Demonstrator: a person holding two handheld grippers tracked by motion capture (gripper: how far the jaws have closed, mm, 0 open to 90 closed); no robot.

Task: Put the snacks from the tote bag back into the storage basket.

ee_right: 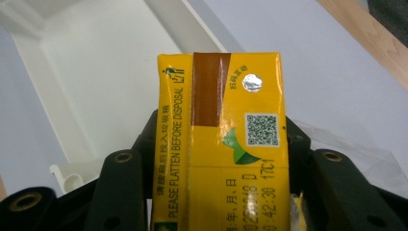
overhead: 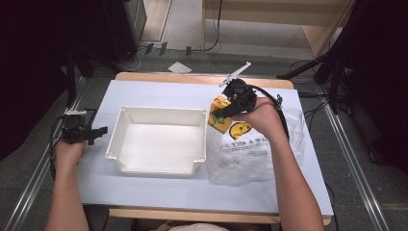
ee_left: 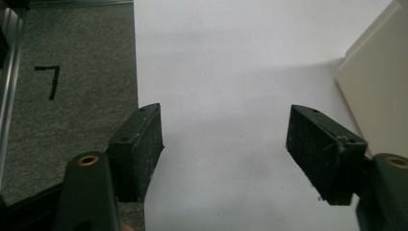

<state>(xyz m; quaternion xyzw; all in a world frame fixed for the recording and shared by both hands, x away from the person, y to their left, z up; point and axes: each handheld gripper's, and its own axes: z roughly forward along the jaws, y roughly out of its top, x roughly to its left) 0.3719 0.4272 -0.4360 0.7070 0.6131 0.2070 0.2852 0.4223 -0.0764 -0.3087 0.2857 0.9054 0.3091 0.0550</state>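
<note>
A white sheet covers the wooden table [overhead: 159, 195], whose bare wood shows along the far and near edges. Grey carpet lies around it, with metal floor rails at left and right, black stands at both far corners, and a pale wooden bench at the far side of the room. In the left gripper view a black "7" [ee_left: 48, 81] is marked on the carpet just off the table's left edge.

A white plastic bin [overhead: 156, 139] sits at the middle of the sheet, and a clear plastic bag [overhead: 255, 154] with a yellow smiley print lies to its right.

The right gripper [overhead: 226, 111] hangs over the gap between bin and bag, its jaws clamped on either side of a yellow drink carton [ee_right: 223, 139], held above the bin's right rim and clear of the table. The carton's foil straw hole and QR code face the camera.

The left gripper [overhead: 98, 131] rests at the table's left edge, left of the bin, jaws spread wide with nothing between them.
</note>
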